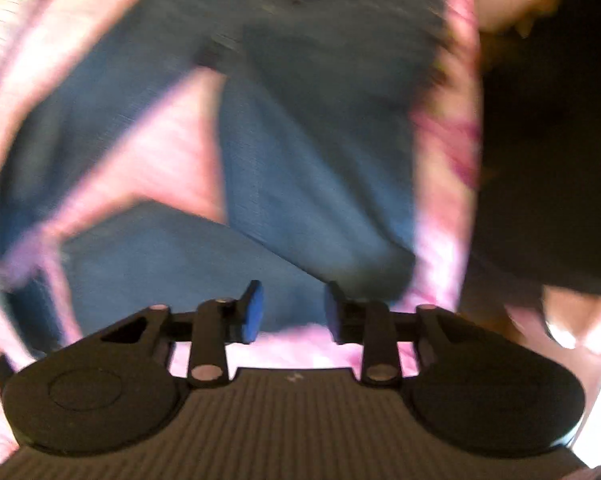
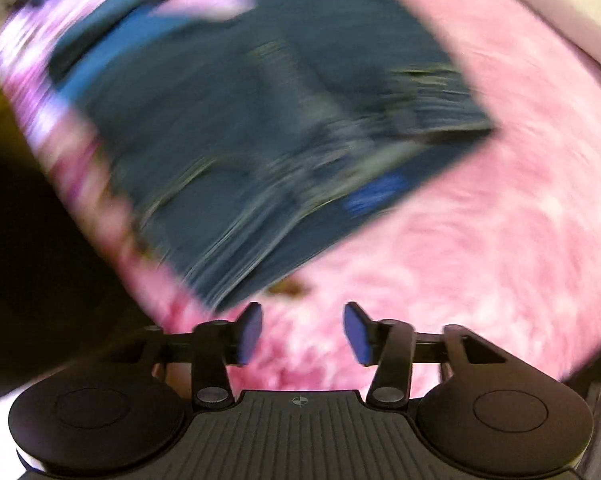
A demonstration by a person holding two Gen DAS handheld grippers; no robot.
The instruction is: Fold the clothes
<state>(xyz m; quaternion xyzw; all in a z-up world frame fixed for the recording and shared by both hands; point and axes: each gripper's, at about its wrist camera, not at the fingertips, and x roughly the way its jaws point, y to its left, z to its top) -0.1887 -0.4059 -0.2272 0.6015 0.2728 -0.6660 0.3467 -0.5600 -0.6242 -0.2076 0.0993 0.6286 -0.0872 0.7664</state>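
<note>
No readable text, label, brand or number in either of my views. Both badly motion-blurred. Only sign: small crosshair mark (image 2: 299,400) on my right claw's ribbed body, centre top edge. Faint pale mark (image 1: 293,377) at same spot on my left claw's body, too smeared to read. Bright blue patch (image 2: 374,196) on jeans (image 2: 236,128) near one edge, maybe a tag; I can't make out any lettering on it.
</note>
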